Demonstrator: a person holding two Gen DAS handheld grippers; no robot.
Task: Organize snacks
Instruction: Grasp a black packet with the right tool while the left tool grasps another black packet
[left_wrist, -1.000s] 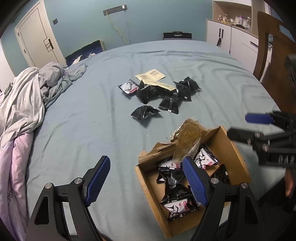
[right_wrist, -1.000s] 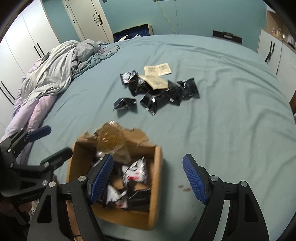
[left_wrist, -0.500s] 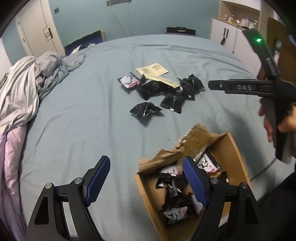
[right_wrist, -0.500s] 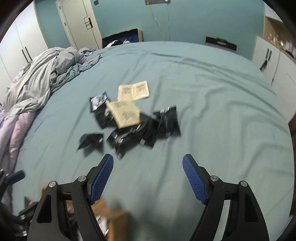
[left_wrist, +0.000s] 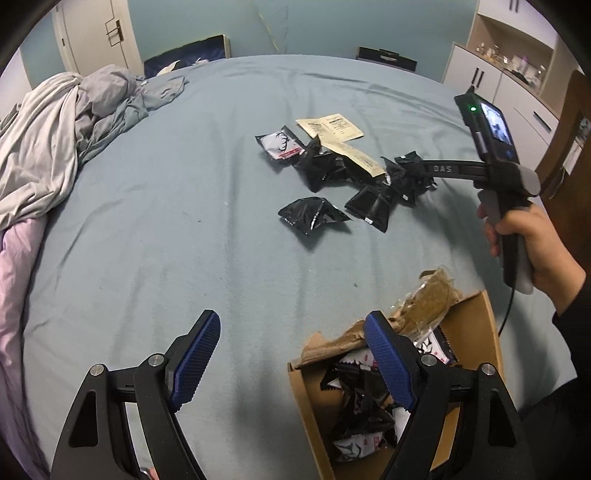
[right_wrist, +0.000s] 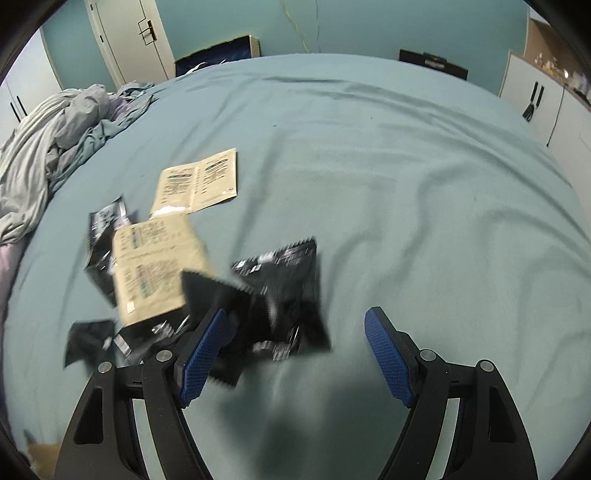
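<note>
An open cardboard box (left_wrist: 476, 317) holding several black and white snack packets (left_wrist: 362, 406) sits at the lower right of the left wrist view. My left gripper (left_wrist: 291, 332) hangs open beside the box's left edge, with nothing between its fingers. Farther up the blue bed lies a pile of black packets (left_wrist: 369, 177), one packet (left_wrist: 312, 216) apart from it, and tan sachets (left_wrist: 332, 127). A hand holds my right gripper (right_wrist: 295, 317) open just above that pile. A black packet (right_wrist: 284, 280) lies below its fingers, not pinched. Tan sachets (right_wrist: 155, 266) lie to the left.
Crumpled grey bedding (left_wrist: 55, 140) heaps along the bed's left side. White cabinets (left_wrist: 491, 85) and a wooden chair (left_wrist: 569, 122) stand to the right of the bed. A torn brown flap and a plastic wrapper (left_wrist: 428, 299) stick up from the box.
My right gripper has swung from above the box out across the bed to the pile of packets and dropped lower. My left gripper has shifted a little and stays open.
</note>
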